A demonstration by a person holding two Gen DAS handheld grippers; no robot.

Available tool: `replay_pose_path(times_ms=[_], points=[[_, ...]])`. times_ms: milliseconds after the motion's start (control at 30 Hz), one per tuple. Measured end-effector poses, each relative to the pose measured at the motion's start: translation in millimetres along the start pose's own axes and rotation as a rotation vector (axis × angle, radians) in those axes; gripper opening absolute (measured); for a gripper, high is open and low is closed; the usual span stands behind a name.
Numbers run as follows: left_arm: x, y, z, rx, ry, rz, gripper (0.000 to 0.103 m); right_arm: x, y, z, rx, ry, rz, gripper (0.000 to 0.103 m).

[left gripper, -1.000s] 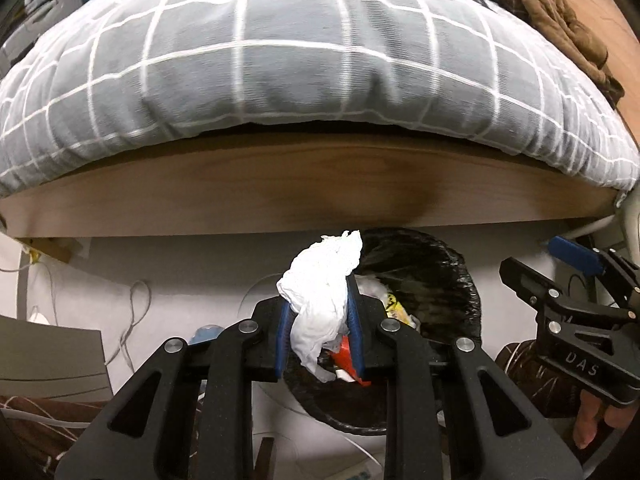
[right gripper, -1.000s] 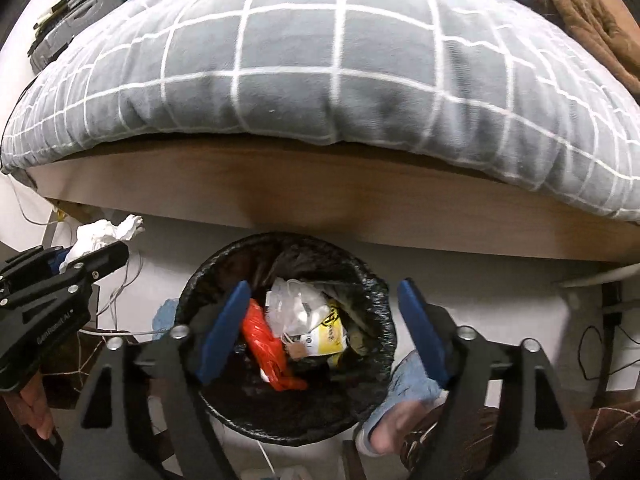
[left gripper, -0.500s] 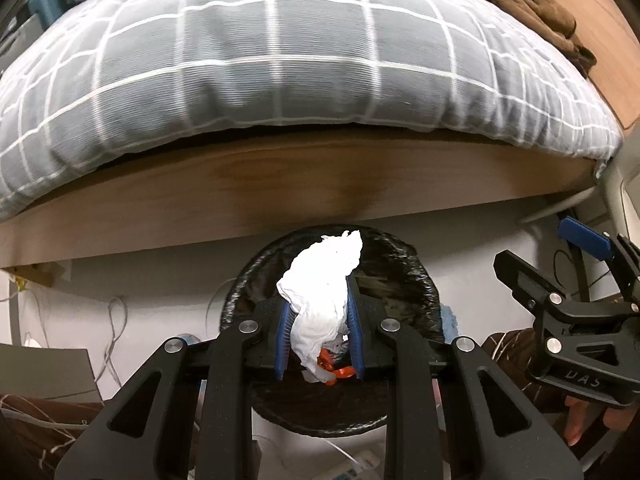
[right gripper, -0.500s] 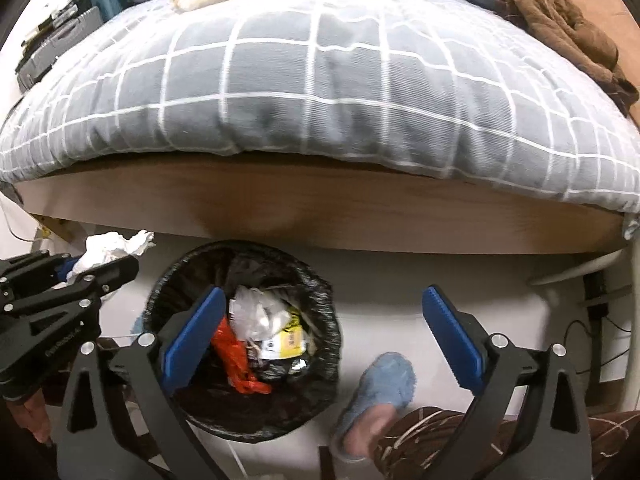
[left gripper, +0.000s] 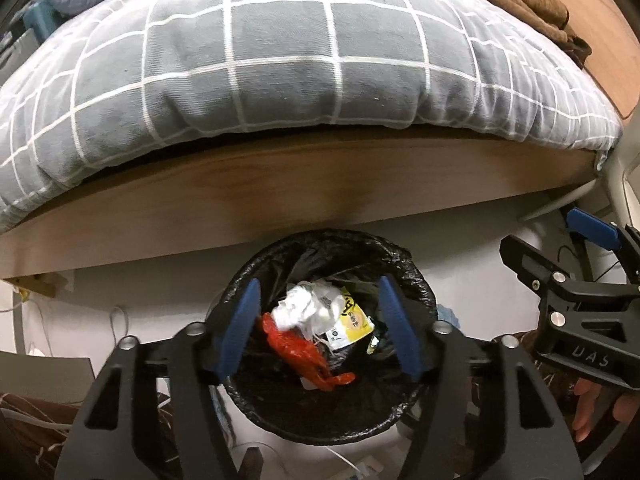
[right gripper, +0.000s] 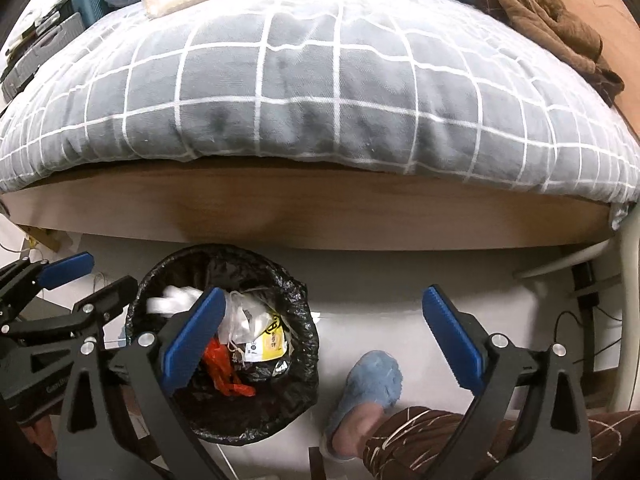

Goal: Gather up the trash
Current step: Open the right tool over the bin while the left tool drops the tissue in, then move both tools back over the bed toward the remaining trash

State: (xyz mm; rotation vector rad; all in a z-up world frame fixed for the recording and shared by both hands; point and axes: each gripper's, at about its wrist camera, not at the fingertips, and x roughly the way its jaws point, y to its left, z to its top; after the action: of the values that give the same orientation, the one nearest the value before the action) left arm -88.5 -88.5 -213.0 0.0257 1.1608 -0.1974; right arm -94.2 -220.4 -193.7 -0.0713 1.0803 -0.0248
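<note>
Left gripper: the black two-finger left gripper (left gripper: 320,320) with blue pads hangs over the bin, pointing steeply down. Its jaws have just been opening and now stand partly apart, with nothing pressed between the pads.

Right gripper: the black two-finger right gripper (right gripper: 320,336) with blue pads is spread as wide as it goes and holds nothing. Its left pad overlaps the bin's rim in the right wrist view; its right pad is over bare floor.

Tissue: the crumpled white tissue (left gripper: 298,306) lies inside the bin, on top of the other rubbish near the far side.

Bin: the round waste bin lined with a black plastic bag (left gripper: 420,280) stands on the pale floor (right gripper: 380,280), close to the bed's near edge.

Other rubbish: a red plastic wrapper (left gripper: 300,354) and a yellow-and-white printed packet (left gripper: 352,320) lie beside the tissue.

Bed: a wooden bed frame (left gripper: 280,188) carries a grey quilt with white checks (left gripper: 280,60).

Person: a foot in a fluffy blue slipper (right gripper: 372,380) rests on the floor just right of the bin.
</note>
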Motion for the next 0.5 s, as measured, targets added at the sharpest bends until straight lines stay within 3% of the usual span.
replay_pose_path(times_ms=[367,500], points=[[-28,9,10,0.005,-0.078,0.039,0.09,-24,2,14,0.012,-0.086,0.011,0.095],[-40,10,14,0.002,-0.101,0.043,0.094,-33,2,19,0.017,-0.11,0.014,0.095]])
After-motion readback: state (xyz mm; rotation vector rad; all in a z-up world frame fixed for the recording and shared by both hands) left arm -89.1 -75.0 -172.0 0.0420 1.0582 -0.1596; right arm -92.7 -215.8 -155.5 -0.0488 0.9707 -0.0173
